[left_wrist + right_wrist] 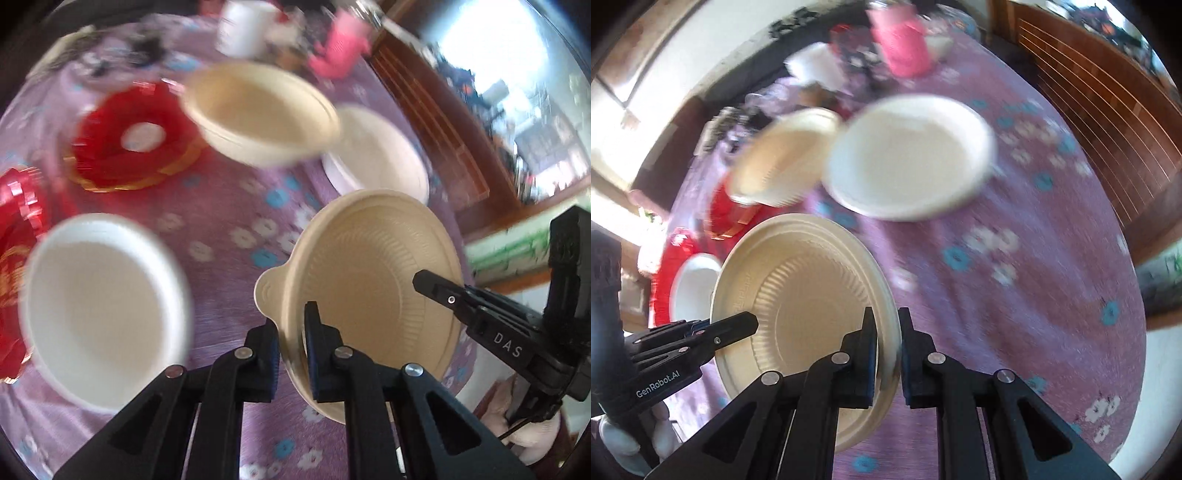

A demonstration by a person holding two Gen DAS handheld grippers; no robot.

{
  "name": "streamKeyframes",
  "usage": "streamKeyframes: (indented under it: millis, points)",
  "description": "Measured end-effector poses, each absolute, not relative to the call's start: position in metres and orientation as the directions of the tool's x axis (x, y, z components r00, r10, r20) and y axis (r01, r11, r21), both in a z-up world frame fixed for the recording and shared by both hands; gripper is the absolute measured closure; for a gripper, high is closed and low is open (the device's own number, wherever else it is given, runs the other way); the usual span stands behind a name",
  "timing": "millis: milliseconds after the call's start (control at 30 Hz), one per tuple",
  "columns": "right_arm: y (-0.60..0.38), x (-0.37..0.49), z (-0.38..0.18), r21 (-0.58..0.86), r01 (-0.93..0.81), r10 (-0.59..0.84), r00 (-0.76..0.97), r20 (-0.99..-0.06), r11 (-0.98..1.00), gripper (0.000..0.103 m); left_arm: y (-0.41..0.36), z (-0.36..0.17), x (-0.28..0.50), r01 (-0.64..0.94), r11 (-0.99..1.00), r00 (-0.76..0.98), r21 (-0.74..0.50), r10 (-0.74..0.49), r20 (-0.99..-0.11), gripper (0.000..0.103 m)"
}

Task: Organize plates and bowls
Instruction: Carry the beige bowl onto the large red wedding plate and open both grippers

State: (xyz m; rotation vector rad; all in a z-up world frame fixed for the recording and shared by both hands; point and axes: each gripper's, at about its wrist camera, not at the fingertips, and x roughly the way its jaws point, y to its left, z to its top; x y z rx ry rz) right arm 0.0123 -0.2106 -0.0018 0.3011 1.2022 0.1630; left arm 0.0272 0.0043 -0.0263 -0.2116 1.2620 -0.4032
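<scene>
Your biggest landmark is the round table under its purple flowered tablecloth, and everything you need lies on it. Largest of the dishes is the white plate, flat on the cloth ahead of the right gripper; in the left view the same plate sits at the far right. Beside it, further toward the left, a beige bowl stands upright and empty. Left of that bowl sits a stack of red plates with gold edging, and a white bowl rests near your left hand's side, close to more red ware at the frame's edge.

The thing in hand is the beige ribbed bowl, lifted off the cloth and tipped on edge, its open side facing the left camera, its small tab handle pointing left. Your left gripper is narrowed onto its near rim, one finger inside and one outside. Your right gripper pinches the opposite rim in the same way, so both hold it together.

What matters next, I judge, is that the matching beige bowl lies straight ahead and a little left of the held one, nearer your left gripper. To nest them you would level the held bowl, mouth up, first.
</scene>
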Motion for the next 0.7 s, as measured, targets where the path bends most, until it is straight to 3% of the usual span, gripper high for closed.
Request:
streamKeyframes:
  millis: [333, 467, 700]
  points:
    - [-0.027, 0.070, 0.052, 0.317, -0.316, 0.424, 0.367, -0.828, 0.894, 0.091, 0.185, 0.012, 0.016, -0.150, 0.933, 0.436, -0.329, -0.236, -0.868, 0.090]
    - [0.047, 0.088, 0.038, 0.298, -0.392, 0.431, 0.314, -0.846, 0.870, 0.091, 0.242, -0.001, 0.021, -0.255, 0.929, 0.434, -0.269, -0.138, -0.890, 0.090]
    - [0.118, 0.109, -0.021, 0.246, -0.407, 0.356, 0.220, -0.908, 0.879, 0.091, 0.290, -0.052, 0.042, -0.318, 0.927, 0.356, -0.199, -0.078, -0.931, 0.088]
